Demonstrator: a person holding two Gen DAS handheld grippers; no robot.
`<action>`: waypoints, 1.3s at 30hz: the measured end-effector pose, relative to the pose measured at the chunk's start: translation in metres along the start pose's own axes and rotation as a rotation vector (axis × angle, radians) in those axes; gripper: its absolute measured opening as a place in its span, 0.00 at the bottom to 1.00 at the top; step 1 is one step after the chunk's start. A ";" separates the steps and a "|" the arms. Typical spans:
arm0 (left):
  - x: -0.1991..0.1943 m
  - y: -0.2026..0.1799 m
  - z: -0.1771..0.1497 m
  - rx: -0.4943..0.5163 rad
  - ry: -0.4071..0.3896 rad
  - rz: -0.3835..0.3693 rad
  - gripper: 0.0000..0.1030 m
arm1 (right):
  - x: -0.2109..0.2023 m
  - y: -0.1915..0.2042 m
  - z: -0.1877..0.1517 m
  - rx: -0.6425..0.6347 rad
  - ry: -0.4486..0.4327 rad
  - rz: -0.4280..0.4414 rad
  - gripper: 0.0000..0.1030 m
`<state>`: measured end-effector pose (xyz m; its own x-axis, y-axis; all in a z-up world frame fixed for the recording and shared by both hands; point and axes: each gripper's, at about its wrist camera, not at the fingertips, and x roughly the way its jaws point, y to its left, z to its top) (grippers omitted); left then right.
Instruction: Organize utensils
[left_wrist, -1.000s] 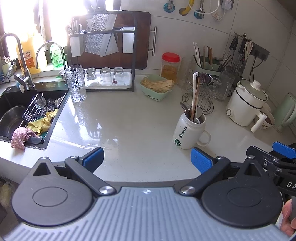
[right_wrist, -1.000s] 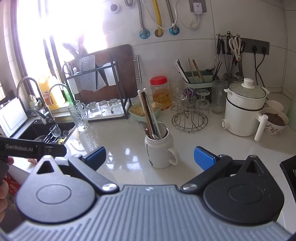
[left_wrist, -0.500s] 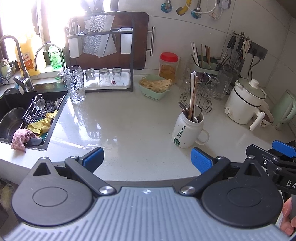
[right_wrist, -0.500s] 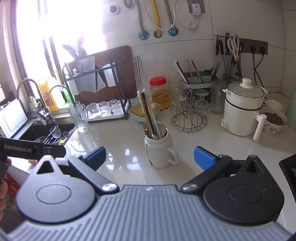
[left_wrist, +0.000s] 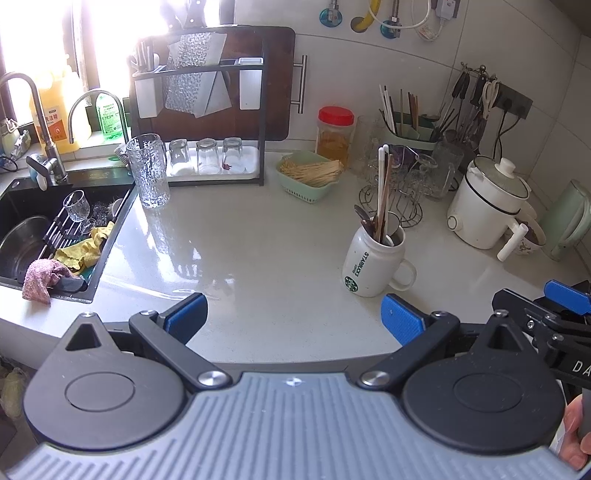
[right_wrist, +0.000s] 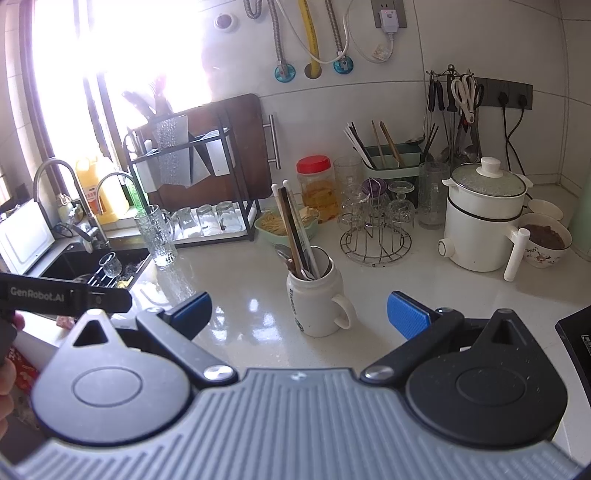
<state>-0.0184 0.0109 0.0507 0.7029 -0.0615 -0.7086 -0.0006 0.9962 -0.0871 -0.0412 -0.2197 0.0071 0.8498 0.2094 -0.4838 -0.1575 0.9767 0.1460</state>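
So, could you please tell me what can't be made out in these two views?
- Utensils in the white mug: the lower ends are hidden by its wall in both views, so the count is unclear.
- Window area beside the dish rack: washed out by glare in both views.
- Right claw: in the left wrist view it is cut off by the right edge.
- Black item: cut off by the right wrist view's edge.

On my worktop (left_wrist: 258, 251): one white mug (left_wrist: 373, 264), one tall glass pitcher (left_wrist: 148, 170), three upturned glasses (left_wrist: 206, 156) on the rack tray, one red-lidded jar (left_wrist: 335, 133), one green basket (left_wrist: 306, 177), one white cooker (left_wrist: 485, 206), two taps (left_wrist: 26, 110).
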 end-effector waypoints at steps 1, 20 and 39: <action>0.000 0.000 0.000 0.002 -0.001 0.000 0.99 | 0.000 0.000 0.000 0.000 0.000 0.000 1.00; 0.004 0.003 0.007 0.002 0.004 0.006 0.99 | 0.001 -0.004 0.002 0.005 -0.004 -0.003 1.00; 0.011 0.002 0.011 0.007 0.011 -0.011 0.99 | 0.008 -0.008 0.000 0.009 -0.003 -0.012 1.00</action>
